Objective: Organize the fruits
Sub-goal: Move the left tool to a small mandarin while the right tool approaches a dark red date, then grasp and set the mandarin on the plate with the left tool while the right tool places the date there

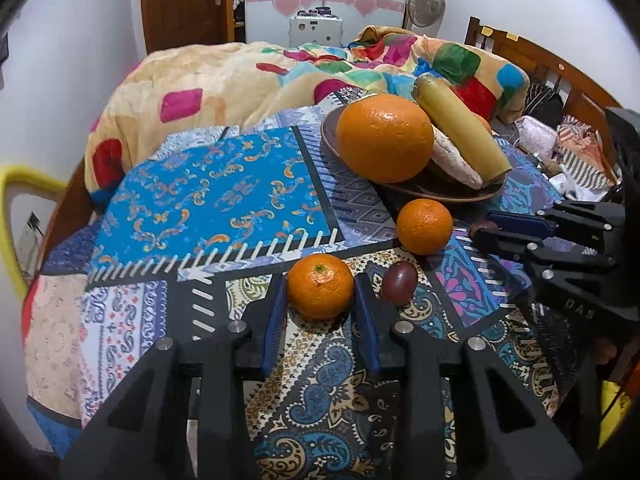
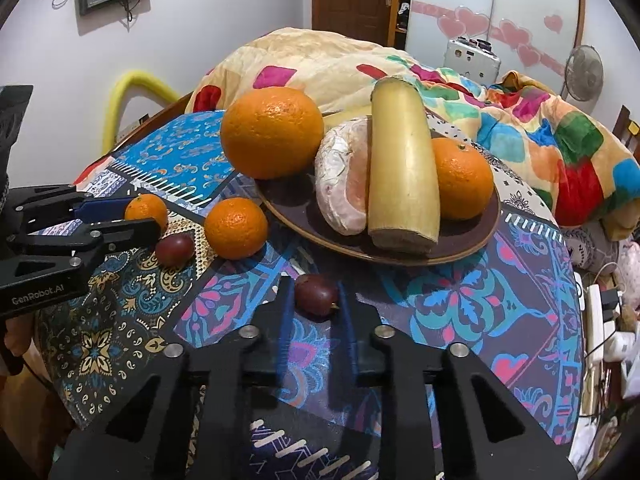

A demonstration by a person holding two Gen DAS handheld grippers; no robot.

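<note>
A brown plate (image 2: 472,246) holds a big orange (image 2: 272,132), a peeled pomelo piece (image 2: 340,176), a banana (image 2: 402,168) and a small orange (image 2: 464,178). My left gripper (image 1: 320,292) closes around a small orange (image 1: 320,286) on the cloth; the pads touch its sides. A second small orange (image 1: 425,226) and a dark grape (image 1: 399,282) lie beside it. My right gripper (image 2: 316,292) has its fingers on either side of another dark grape (image 2: 316,289) in front of the plate, seemingly touching it.
The fruits lie on a patterned cloth (image 1: 208,184) over a round table. A bed with a colourful blanket (image 2: 540,128) lies behind. A yellow chair frame (image 1: 24,184) stands at the left. Cables and a power strip (image 2: 596,320) lie at the right.
</note>
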